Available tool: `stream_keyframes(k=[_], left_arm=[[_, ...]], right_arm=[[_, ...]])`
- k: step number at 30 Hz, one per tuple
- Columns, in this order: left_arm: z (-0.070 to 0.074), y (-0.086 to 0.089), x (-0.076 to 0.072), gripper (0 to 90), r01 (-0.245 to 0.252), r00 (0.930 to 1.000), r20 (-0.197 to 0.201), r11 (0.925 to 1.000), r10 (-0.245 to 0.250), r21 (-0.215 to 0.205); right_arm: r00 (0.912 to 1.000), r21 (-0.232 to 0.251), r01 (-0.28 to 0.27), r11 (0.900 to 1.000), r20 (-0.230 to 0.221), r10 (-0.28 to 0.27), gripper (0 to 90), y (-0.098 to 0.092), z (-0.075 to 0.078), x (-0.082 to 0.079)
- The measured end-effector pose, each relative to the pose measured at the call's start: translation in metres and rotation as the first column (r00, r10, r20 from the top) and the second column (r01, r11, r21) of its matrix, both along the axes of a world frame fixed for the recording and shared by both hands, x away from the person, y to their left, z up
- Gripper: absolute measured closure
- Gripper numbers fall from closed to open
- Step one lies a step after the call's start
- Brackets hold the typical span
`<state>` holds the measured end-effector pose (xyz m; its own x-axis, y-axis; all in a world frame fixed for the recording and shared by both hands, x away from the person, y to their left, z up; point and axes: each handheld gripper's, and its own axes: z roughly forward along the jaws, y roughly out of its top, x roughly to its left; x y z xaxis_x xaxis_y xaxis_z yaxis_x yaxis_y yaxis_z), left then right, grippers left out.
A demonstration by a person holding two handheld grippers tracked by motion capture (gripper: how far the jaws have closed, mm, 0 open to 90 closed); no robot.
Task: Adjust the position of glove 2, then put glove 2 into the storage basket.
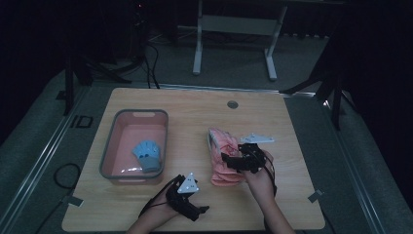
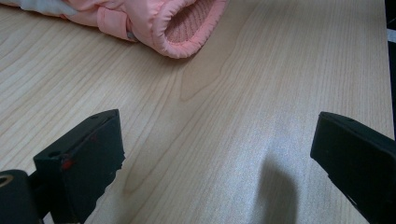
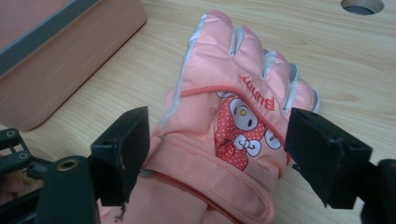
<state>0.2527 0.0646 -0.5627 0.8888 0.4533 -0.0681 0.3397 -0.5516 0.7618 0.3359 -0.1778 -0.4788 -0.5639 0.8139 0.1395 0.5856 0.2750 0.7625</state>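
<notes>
A pink padded glove [image 1: 219,141] with a cartoon bunny patch [image 3: 238,123] lies flat on the wooden table, fingers pointing away from the person. My right gripper [image 1: 234,162] [image 3: 217,149] hovers over its wrist end; the jaws are open, one on each side of the glove, and neither pad presses on it. My left gripper [image 1: 200,211] [image 2: 215,158] rests near the table's front edge, open, with bare wood between its jaws. The glove's knitted cuff [image 2: 187,23] lies beyond it. A blue glove [image 1: 147,155] sits in the pink basket [image 1: 141,113].
The grey-rimmed basket stands at the table's left, and its wall [image 3: 60,60] is close to the pink glove's left side. A round cable hole [image 1: 232,104] [image 3: 362,5] sits near the far edge. A white desk frame stands on the floor beyond.
</notes>
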Motion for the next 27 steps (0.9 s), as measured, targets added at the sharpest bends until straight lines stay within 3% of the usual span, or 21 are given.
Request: stream_keyframes(k=[3,8,9,10,11,13,15,17,20,26,27], left_arm=[[0.001,0.0,0.0,2.9,0.001,1.0,-0.003,1.0,-0.001,-0.003],[0.003,0.0,0.0,2.9,-0.012,0.9997,-0.022,0.9999,0.012,-0.009],[0.007,0.0,0.0,2.9,-0.034,0.9991,-0.027,0.9994,0.034,-0.008],[0.011,0.0,-0.001,2.9,-0.058,0.998,-0.026,0.9981,0.058,-0.018],[0.011,0.0,-0.001,2.9,-0.058,0.998,-0.026,0.9981,0.058,-0.018],[0.025,0.001,-0.001,3.0,-0.102,0.9947,-0.003,0.9932,0.102,-0.055],[0.031,0.001,-0.002,3.2,-0.112,0.9936,0.004,0.9921,0.113,-0.055],[0.048,-0.001,-0.003,3.5,-0.132,0.991,0.018,0.9904,0.133,-0.041],[0.058,-0.005,-0.002,3.6,-0.129,0.9909,0.03,0.9899,0.131,-0.059],[0.082,-0.019,0.012,4.5,-0.135,0.988,0.063,0.9867,0.141,-0.09],[0.085,-0.021,0.015,4.5,-0.132,0.9885,0.062,0.9865,0.138,-0.097]], right_arm=[[0.9998,0.008,0.005,1.0,0.02,-0.005,19.6,-0.005,0.003,-0.002],[0.9971,-0.038,-0.045,0.998,0.059,0.047,15.4,-0.01,0.006,-0.003],[0.9917,-0.05,-0.053,0.997,0.114,0.058,14.9,-0.016,0.01,-0.006],[0.9899,-0.054,-0.053,0.997,0.129,0.06,14.0,-0.018,0.011,-0.007],[0.9899,-0.054,-0.053,0.997,0.129,0.06,14.0,-0.018,0.011,-0.007],[0.9892,-0.06,-0.058,0.997,0.131,0.066,13.8,-0.029,0.018,-0.008],[0.9916,-0.077,-0.06,0.995,0.11,0.068,13.8,-0.036,0.022,-0.008],[0.9925,-0.079,-0.059,0.995,0.102,0.067,13.9,-0.045,0.024,-0.007],[0.995,-0.086,-0.048,0.995,0.084,0.055,13.8,-0.053,0.024,-0.007],[0.9967,0.003,-0.022,1.0,0.079,0.021,11.1,-0.076,0.024,-0.003],[0.9953,-0.018,-0.021,1.0,0.094,0.022,11.1,-0.078,0.025,-0.002]])
